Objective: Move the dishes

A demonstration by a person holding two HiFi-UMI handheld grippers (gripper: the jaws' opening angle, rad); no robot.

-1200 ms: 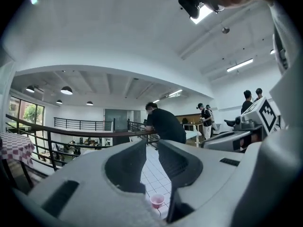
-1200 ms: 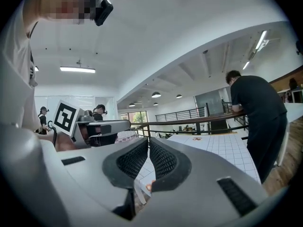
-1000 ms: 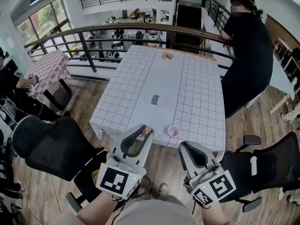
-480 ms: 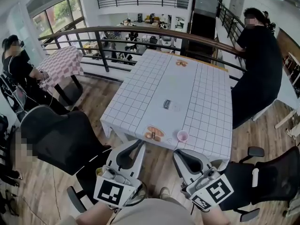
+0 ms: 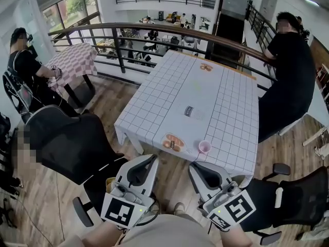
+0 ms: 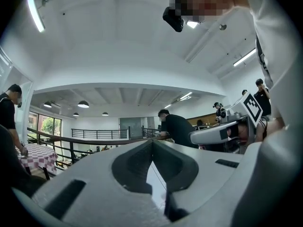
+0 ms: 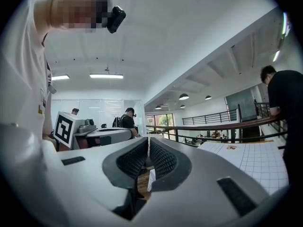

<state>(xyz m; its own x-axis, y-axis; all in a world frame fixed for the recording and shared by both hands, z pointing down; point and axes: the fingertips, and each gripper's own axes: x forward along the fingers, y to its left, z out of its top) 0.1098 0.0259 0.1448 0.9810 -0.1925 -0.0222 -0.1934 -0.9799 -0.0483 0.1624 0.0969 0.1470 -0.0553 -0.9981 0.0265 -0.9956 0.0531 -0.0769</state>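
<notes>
Dishes (image 5: pixel 172 142) beyond level right hand-held gripper (image 5: pixel 195 164) (closed)

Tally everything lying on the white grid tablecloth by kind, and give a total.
Plates of orange-brown food: 2, the near plate and the far plate
Pink cup: 1
Small dark-labelled item: 1
Total: 4
</notes>
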